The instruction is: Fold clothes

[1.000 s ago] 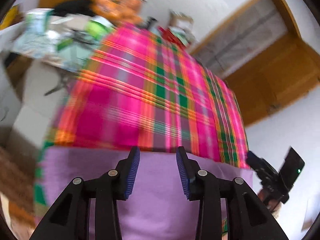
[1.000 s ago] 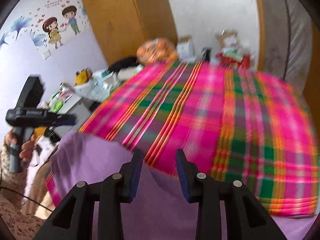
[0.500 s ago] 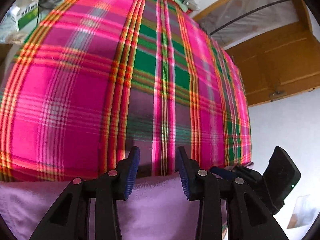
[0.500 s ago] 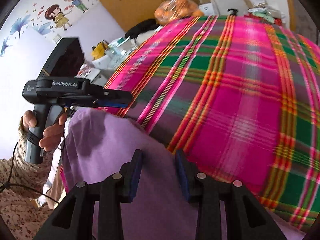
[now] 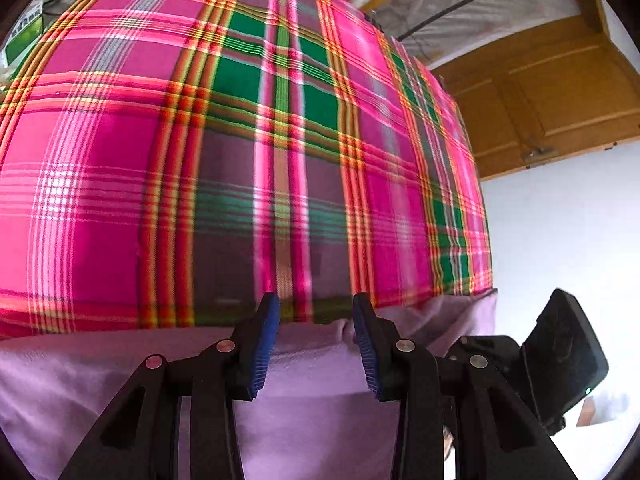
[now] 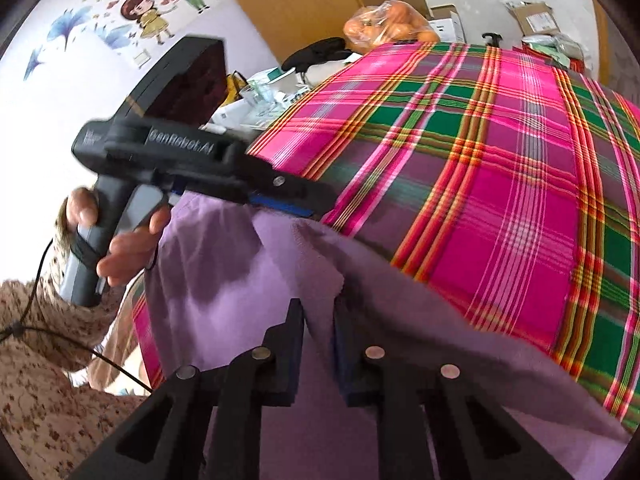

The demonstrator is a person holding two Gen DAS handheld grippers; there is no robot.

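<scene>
A lilac garment (image 5: 312,420) lies spread at the near end of a bed with a pink and green plaid cover (image 5: 280,160). My left gripper (image 5: 316,316) is open, and the garment's far edge lies low between its blue pads without being pinched. In the right wrist view the left gripper (image 6: 316,206) hovers over the garment's (image 6: 240,288) far left corner, held by a hand (image 6: 120,248). My right gripper (image 6: 320,320) is closing, with a raised fold of the lilac cloth squeezed between its jaws. Its black housing (image 5: 560,356) shows at the lower right of the left wrist view.
A wooden cupboard (image 5: 560,100) stands past the bed's right side. Clutter (image 6: 272,96) and a bag of oranges (image 6: 388,20) crowd the far left of the bed. A patterned sleeve (image 6: 40,360) and a cable (image 6: 80,344) fill the lower left.
Both grippers have sunk and tipped down onto the garment's far edge. The right jaws have narrowed around a fold of the cloth. The left jaws stay equally wide.
</scene>
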